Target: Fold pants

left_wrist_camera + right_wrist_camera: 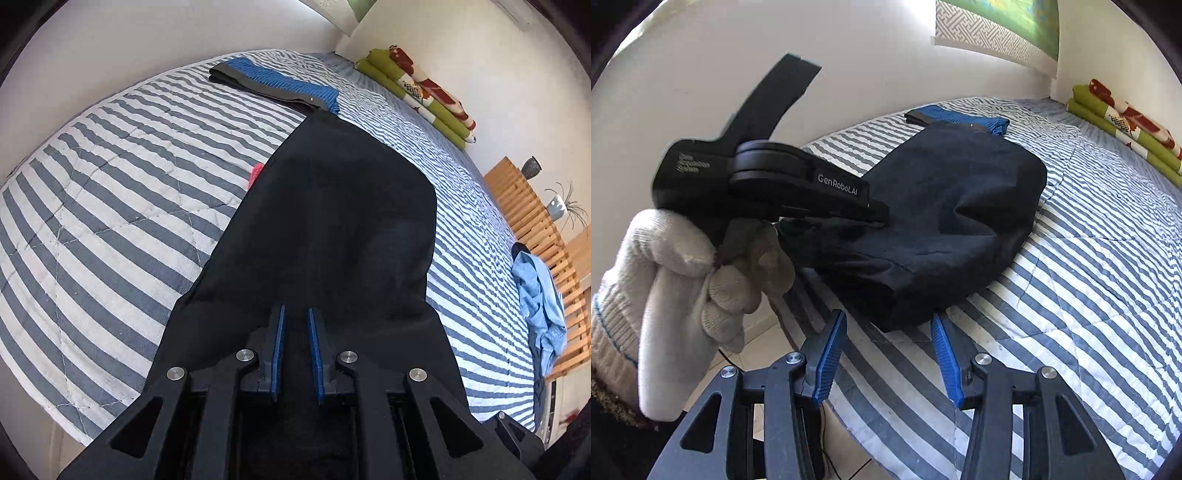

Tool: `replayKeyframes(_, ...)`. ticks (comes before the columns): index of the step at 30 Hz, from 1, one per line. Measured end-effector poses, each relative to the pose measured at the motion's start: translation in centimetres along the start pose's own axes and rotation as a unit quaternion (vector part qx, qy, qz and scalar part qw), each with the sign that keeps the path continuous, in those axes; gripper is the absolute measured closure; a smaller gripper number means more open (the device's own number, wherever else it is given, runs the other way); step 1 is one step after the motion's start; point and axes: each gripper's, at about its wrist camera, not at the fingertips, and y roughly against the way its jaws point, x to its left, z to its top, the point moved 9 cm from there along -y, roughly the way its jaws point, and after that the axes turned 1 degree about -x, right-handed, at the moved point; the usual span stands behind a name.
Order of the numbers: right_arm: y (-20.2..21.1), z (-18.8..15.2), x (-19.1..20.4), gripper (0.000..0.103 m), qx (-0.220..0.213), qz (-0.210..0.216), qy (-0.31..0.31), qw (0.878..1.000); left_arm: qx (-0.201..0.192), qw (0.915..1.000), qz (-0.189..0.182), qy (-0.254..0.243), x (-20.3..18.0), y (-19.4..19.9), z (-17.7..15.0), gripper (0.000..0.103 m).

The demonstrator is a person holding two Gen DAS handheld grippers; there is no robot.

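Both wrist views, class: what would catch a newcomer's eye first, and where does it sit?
The black pants dominate, spread along the blue-and-white striped bedspread, with the left gripper nearly shut on their near end. A white-gloved hand holding that gripper fills the left of the right wrist view, while the right gripper is open by the pants' edge. Green patterned bedding lies folded against the far wall.

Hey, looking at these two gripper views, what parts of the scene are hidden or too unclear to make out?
- Left wrist view: whether the left gripper pinches the black pants; dark cloth blends between its jaws.
- Left wrist view: the small red thing, mostly covered by the pants.
- Right wrist view: the pants' near hem, behind the right gripper, whose jaws stand open.
- Both views: the far folded blue and grey garment, partly behind the pants.
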Motion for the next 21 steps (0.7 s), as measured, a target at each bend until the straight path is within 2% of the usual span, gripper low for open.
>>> replayKeyframes(3,-1.3,0.1,-1.1,0.059,0.002,-0.041,-0.009,0.999,0.003,0.9998,0.009,-0.015,-0.2,0.4,-0.4,0.09)
replayKeyframes(4,-1.4,0.2,-2.0,0.059,0.001,-0.047,-0.028,0.999,0.005,0.9997,0.011,-0.02,-0.1,0.4,-0.6,0.095)
replayKeyframes(5,-1.1,0.2,-2.9,0.059,-0.002,-0.043,-0.057,0.997,0.005,0.9996,0.013,-0.025,-0.1,0.4,-0.8,0.099)
replayKeyframes(8,-0.6,-1.8,-4.8,0.062,0.02,-0.044,-0.118,0.992,0.002,0.9995,0.014,-0.028,-0.2,0.5,-0.8,0.099)
replayKeyframes(11,-0.2,-4.3,-3.0,0.069,0.05,-0.036,-0.07,0.996,-0.013,0.998,0.042,-0.046,-0.4,1.6,-0.7,0.098)
replayKeyframes(12,0.6,-4.4,-2.4,0.069,0.046,-0.013,-0.057,0.997,-0.024,0.9969,0.045,-0.06,-1.0,2.4,-0.7,0.098)
replayKeyframes(14,3.0,-3.9,-2.2,0.069,0.029,0.021,-0.047,0.998,-0.044,0.9954,0.019,-0.083,-3.0,4.1,-0.9,0.098)
replayKeyframes(16,5.7,-2.3,-3.7,0.069,-0.006,0.029,-0.049,0.998,-0.061,0.9922,-0.023,-0.107,-5.9,5.5,-1.3,0.098)
replayKeyframes(18,7.1,-0.1,-6.1,0.069,-0.022,0.029,-0.065,0.997,-0.055,0.9879,-0.066,-0.129,-8.6,5.6,-2.1,0.098)
replayKeyframes(21,7.4,3.6,-9.7,0.069,-0.041,0.017,-0.088,0.995,-0.017,0.9844,-0.075,-0.158,-10.8,3.3,-3.9,0.098)
